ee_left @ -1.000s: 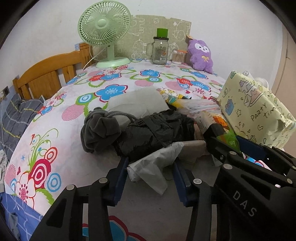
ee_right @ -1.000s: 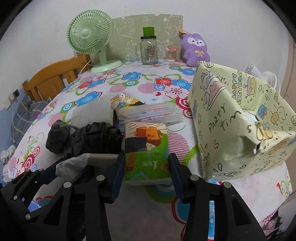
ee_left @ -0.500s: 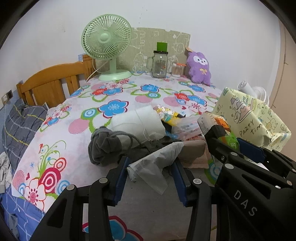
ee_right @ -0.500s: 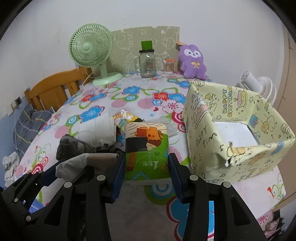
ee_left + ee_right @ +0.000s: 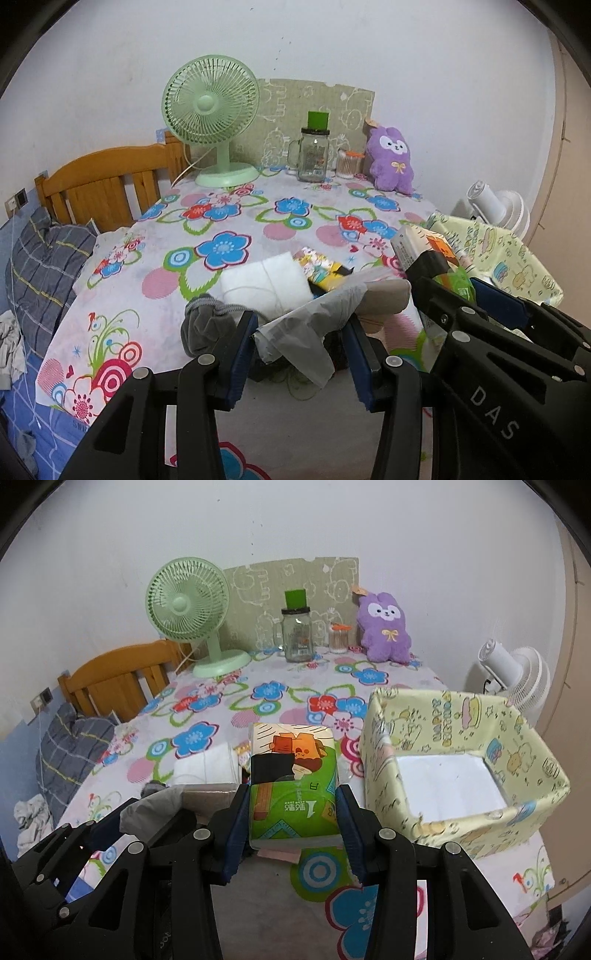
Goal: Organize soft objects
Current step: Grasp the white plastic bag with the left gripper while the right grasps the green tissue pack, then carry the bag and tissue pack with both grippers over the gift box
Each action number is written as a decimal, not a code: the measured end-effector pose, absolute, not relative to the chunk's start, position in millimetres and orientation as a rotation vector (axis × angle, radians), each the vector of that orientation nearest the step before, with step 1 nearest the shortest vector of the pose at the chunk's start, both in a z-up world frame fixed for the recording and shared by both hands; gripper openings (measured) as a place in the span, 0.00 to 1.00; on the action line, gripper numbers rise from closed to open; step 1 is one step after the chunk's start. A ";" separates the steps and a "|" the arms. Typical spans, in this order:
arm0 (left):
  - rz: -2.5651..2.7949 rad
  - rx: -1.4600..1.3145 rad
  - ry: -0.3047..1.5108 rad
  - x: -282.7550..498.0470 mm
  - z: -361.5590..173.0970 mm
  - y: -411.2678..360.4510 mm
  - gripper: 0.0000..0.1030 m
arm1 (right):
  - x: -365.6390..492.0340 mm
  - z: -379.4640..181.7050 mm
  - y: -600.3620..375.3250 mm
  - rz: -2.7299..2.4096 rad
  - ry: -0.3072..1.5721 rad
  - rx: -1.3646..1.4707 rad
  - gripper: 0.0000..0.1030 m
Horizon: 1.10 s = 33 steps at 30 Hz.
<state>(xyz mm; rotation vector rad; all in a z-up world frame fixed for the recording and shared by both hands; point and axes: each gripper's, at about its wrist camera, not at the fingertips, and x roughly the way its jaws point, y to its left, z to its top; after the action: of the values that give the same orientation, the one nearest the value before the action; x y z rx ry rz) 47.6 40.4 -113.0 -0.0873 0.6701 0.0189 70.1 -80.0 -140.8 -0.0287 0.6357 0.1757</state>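
My left gripper [image 5: 299, 328] is shut on a beige bundle in a clear plastic bag [image 5: 332, 306], held above the flowered tablecloth [image 5: 221, 251]. Just right of it, my right gripper [image 5: 291, 797] is shut on a green tissue pack [image 5: 293, 779], which also hangs clear of the table. A yellow birthday-paper box [image 5: 380, 746] stands open to the right of the tissue pack, with a white bottom. Under the left gripper lie a grey cloth [image 5: 205, 325], a white folded pad [image 5: 266, 280] and a colourful packet [image 5: 317, 266]. A purple plush toy [image 5: 384, 627] sits at the far edge.
At the back of the table stand a green fan [image 5: 210, 110], a glass jar [image 5: 314, 155] and a small pot of sticks [image 5: 349, 164]. A wooden headboard [image 5: 99, 184] and a checked pillow [image 5: 44, 266] are at the left. A white fan [image 5: 517, 679] stands beyond the box.
Both grippers have risen with the bag and the tissue pack still in them. The dark clothes pile has dropped low under the left gripper, and the box's inside now shows.
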 end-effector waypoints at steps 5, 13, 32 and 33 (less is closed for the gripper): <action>0.013 -0.085 0.630 45.6 -95.9 35.2 0.47 | 66.2 -122.4 -83.6 0.178 0.603 -0.040 0.48; 0.006 -0.058 0.590 45.2 -72.7 26.7 0.47 | 58.1 -96.9 -89.9 0.172 0.565 -0.042 0.48; -0.034 -0.026 0.536 44.1 -41.0 -1.6 0.47 | 51.1 -60.6 -118.9 0.148 0.510 -0.042 0.48; -0.038 -0.025 0.537 45.9 -41.1 -3.4 0.47 | 51.8 -60.5 -120.4 0.145 0.510 -0.042 0.48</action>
<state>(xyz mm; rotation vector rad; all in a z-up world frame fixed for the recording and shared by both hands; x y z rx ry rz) 45.9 -3.4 -41.1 -0.0246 0.5368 -0.0380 51.8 -120.4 -60.5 -0.0422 0.5096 0.1455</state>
